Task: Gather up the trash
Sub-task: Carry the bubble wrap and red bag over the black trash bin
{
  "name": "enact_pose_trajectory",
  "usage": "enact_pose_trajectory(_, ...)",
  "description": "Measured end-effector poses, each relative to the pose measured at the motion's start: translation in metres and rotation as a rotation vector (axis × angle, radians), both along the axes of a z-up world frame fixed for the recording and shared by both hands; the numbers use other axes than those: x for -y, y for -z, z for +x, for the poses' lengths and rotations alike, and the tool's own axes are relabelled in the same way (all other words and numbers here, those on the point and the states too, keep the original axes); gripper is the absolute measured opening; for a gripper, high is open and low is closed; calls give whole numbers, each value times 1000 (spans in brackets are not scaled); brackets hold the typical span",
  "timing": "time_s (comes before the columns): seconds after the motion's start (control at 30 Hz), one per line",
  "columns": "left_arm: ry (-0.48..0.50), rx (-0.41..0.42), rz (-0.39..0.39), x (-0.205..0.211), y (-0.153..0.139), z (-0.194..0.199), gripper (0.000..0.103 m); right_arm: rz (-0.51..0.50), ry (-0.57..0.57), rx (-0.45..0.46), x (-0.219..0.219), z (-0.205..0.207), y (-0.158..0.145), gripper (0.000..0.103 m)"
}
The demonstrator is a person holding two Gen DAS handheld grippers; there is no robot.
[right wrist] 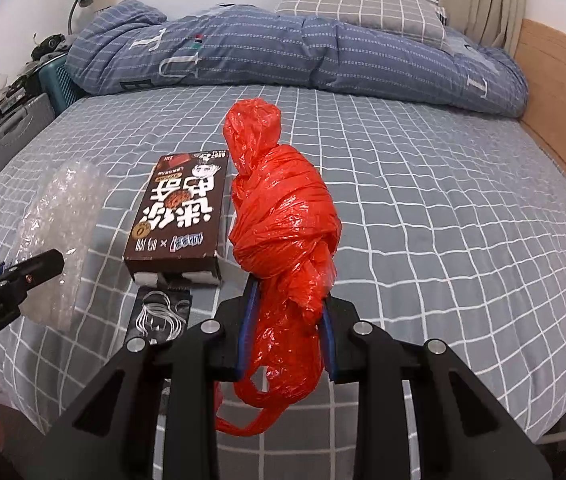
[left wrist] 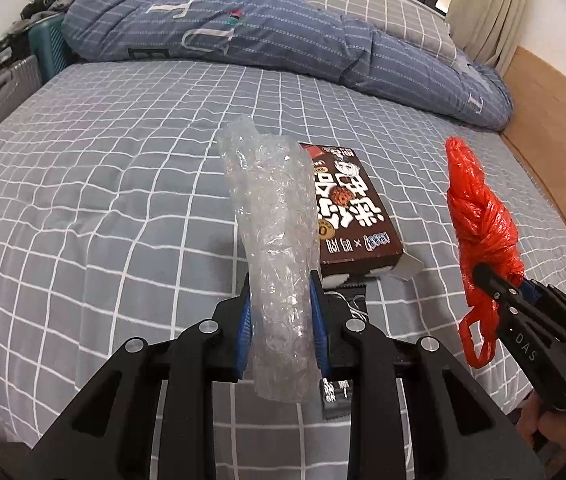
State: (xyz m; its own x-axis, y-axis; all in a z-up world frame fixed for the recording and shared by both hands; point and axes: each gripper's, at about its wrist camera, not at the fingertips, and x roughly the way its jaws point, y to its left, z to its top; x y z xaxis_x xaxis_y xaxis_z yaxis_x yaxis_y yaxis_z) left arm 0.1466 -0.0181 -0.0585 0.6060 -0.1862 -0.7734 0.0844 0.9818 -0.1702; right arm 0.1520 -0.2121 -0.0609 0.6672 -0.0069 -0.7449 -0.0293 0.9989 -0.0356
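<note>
now left tongs point(left wrist: 281, 304) clamping crinkled clear bubble wrap point(left wrist: 271, 216), right tongs point(right wrist: 289, 312) gripping knotted red bag point(right wrist: 283, 216)

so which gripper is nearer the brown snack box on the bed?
Left, though not by much. The left gripper, shut on the bubble wrap, hangs just beside the brown snack box. The right gripper, shut on the red bag, sits slightly further off.
</note>
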Motion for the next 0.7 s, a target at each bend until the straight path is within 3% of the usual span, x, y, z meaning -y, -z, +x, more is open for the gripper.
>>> enact_pose_trajectory(0.7, 12, 47, 37, 18, 1, -45, 23, 18, -2, 21, 1, -41, -11, 26)
